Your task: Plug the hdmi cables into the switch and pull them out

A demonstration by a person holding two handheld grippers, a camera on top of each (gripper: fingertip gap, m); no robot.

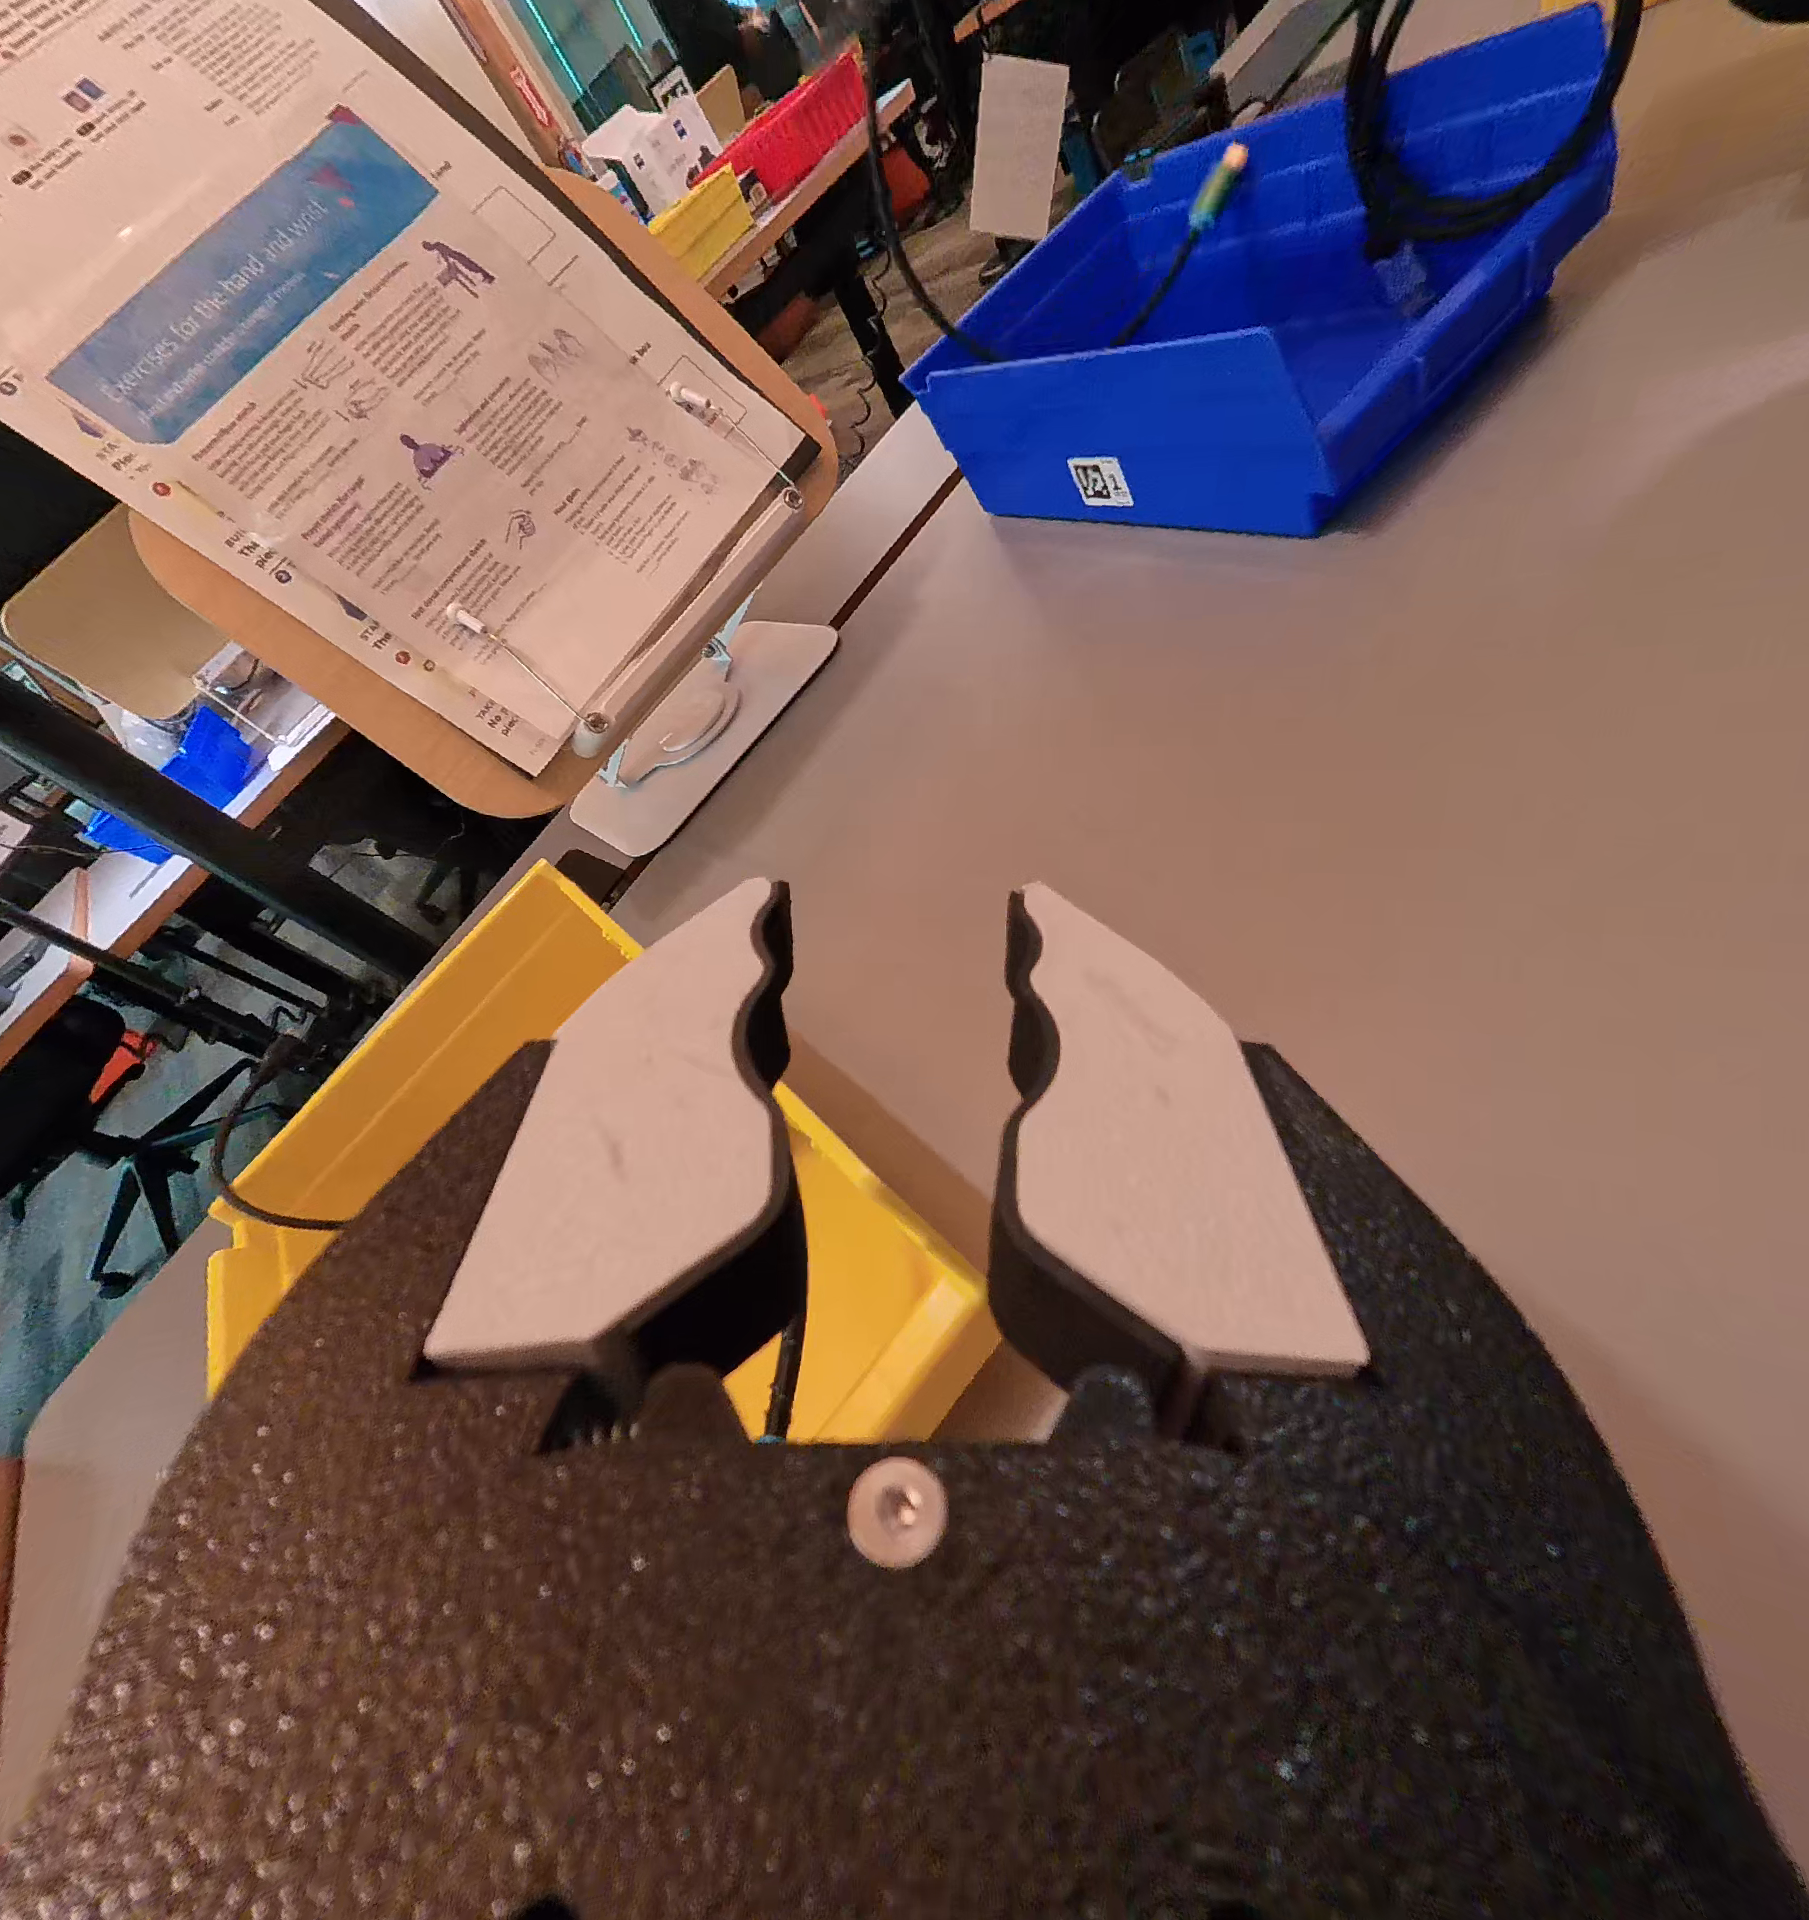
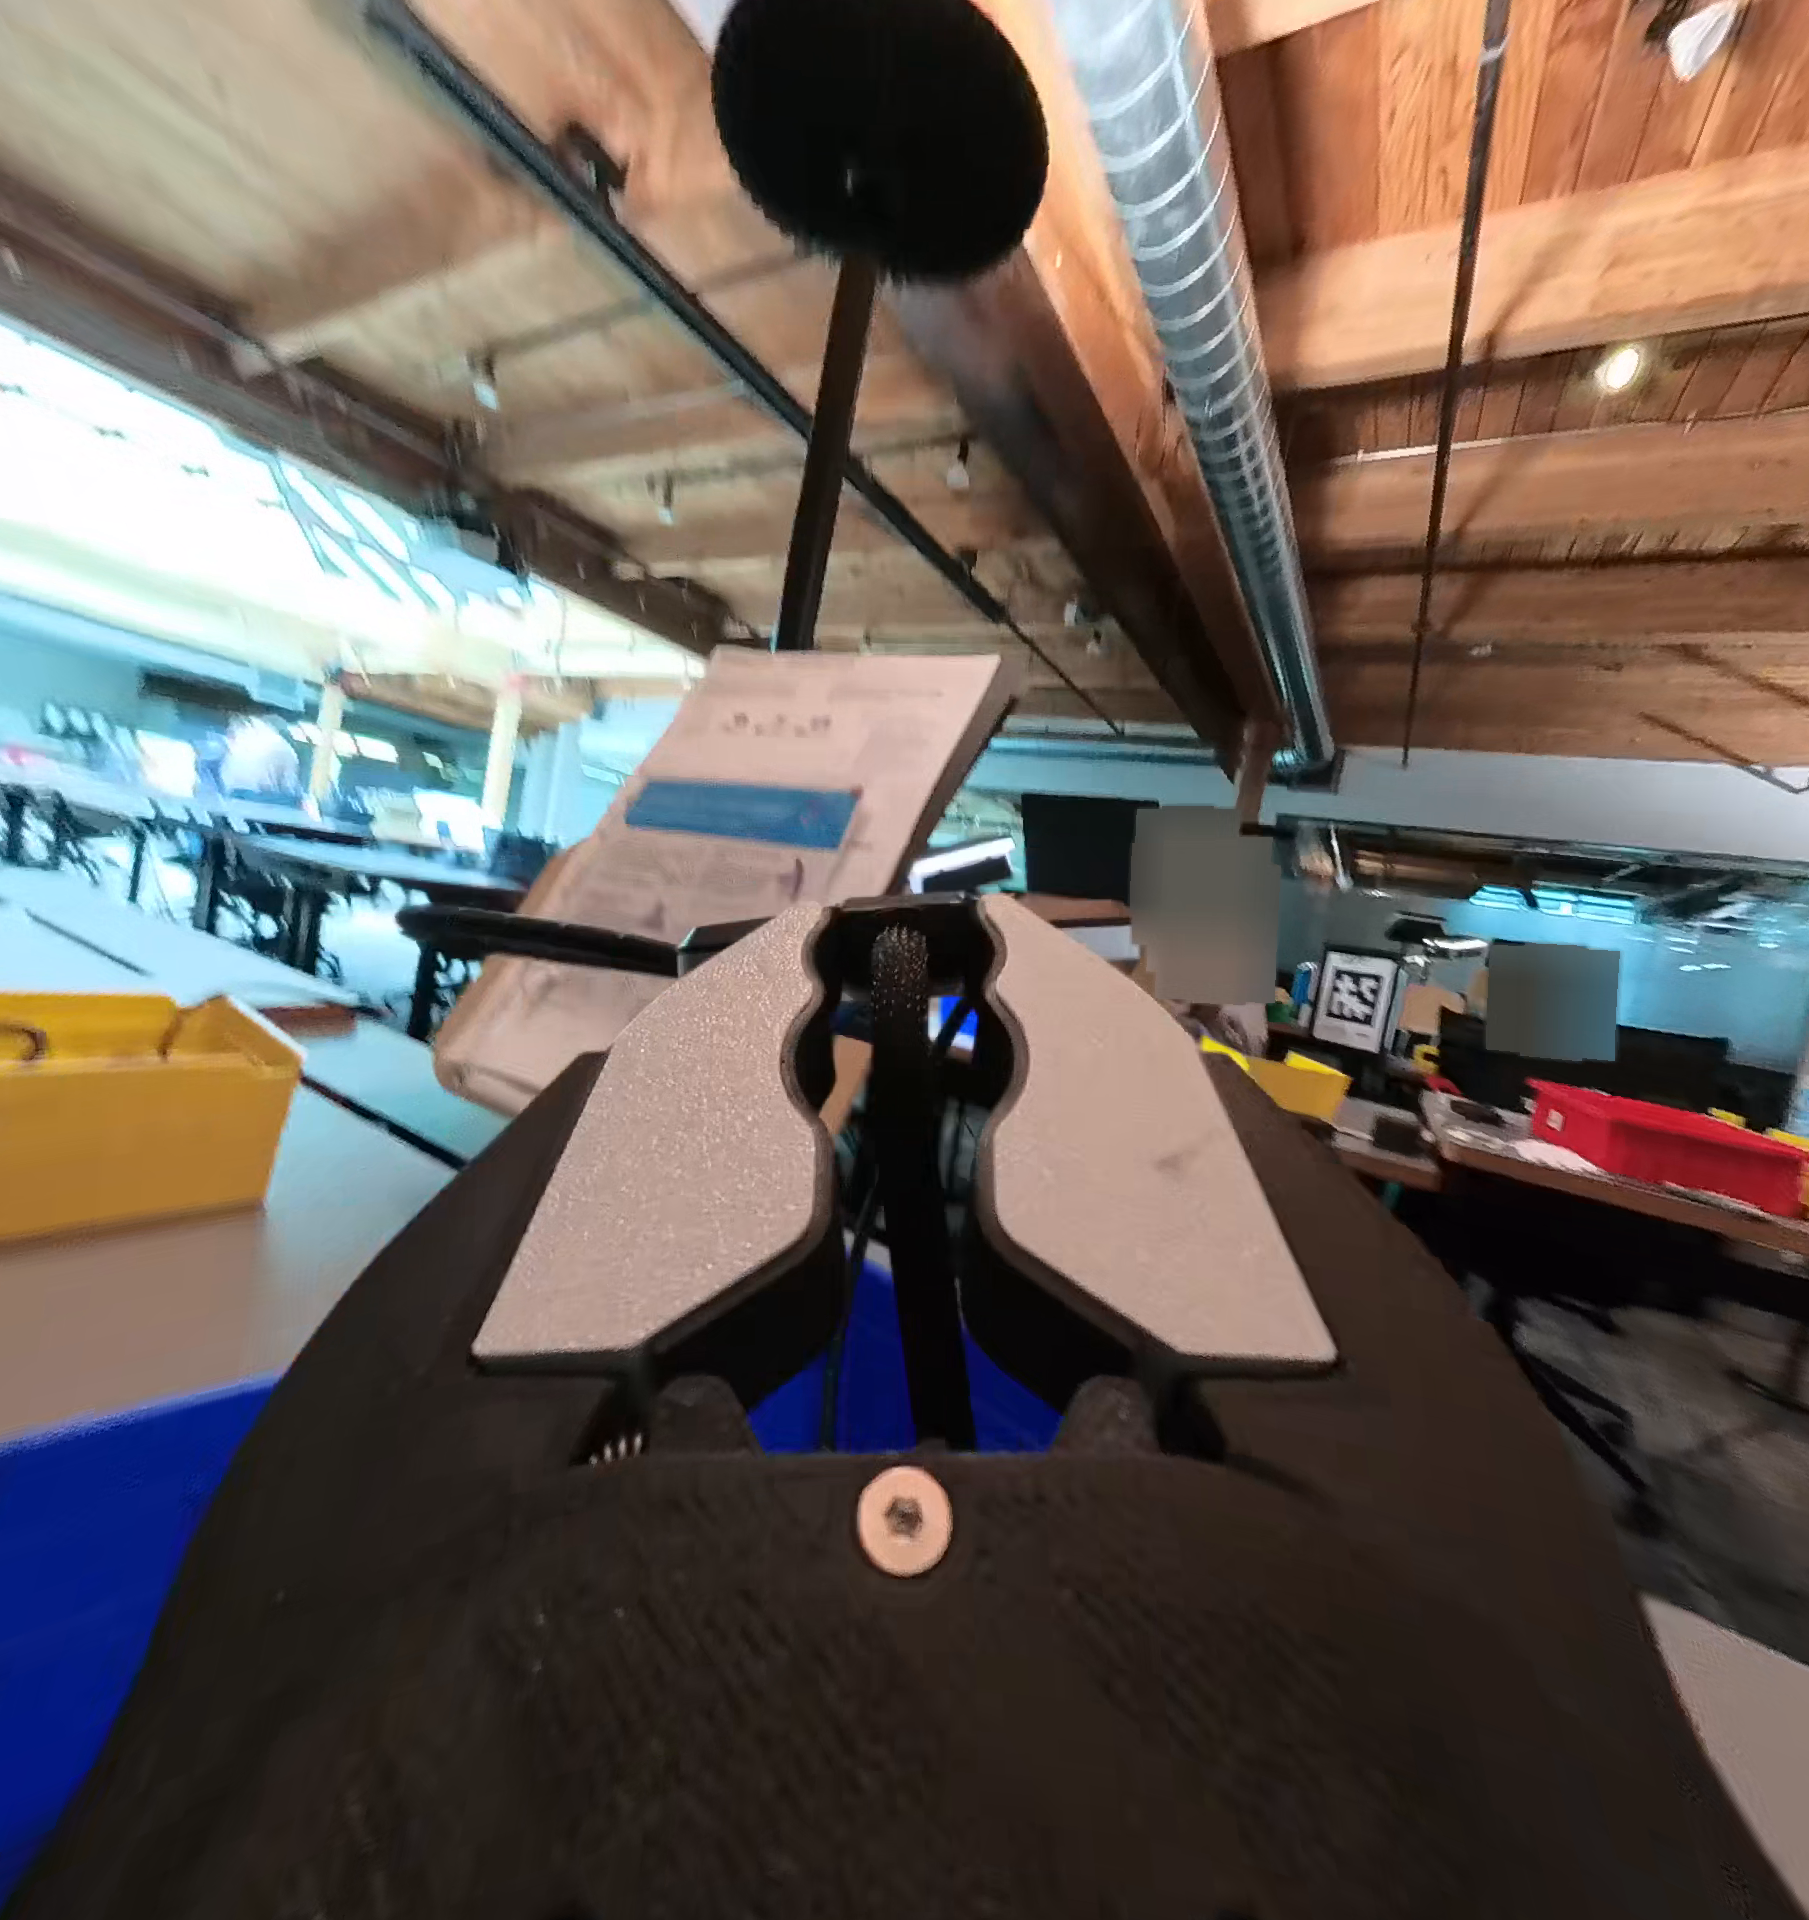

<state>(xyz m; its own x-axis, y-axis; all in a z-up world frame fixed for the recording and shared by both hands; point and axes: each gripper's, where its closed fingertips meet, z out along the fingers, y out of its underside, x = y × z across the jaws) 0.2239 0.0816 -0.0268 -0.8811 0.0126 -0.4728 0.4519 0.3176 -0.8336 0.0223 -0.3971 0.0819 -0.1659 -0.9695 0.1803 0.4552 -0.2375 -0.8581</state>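
My right gripper [image 2: 902, 920] is tilted up toward the ceiling and is shut on the black plug end of a braided HDMI cable [image 2: 915, 1195], which hangs down between the fingers into the blue bin [image 2: 58, 1558] below. In the left wrist view, black cables [image 1: 1399, 177] rise out of the blue bin [image 1: 1191, 436] at the far right, and a thin cable with a green and yellow tip [image 1: 1217, 187] sticks up inside it. My left gripper [image 1: 900, 914] is open and empty above a yellow bin [image 1: 464, 1049] at the table's left edge. No switch shows in either view.
A tilted document stand with printed sheets [image 1: 443, 468] stands on a white base at the table's left edge, beyond the yellow bin. A thin black cable [image 1: 786, 1371] lies in the yellow bin. The grey table [image 1: 1295, 831] stretches between the two bins. Other benches with red and yellow bins [image 2: 1658, 1143] lie beyond.
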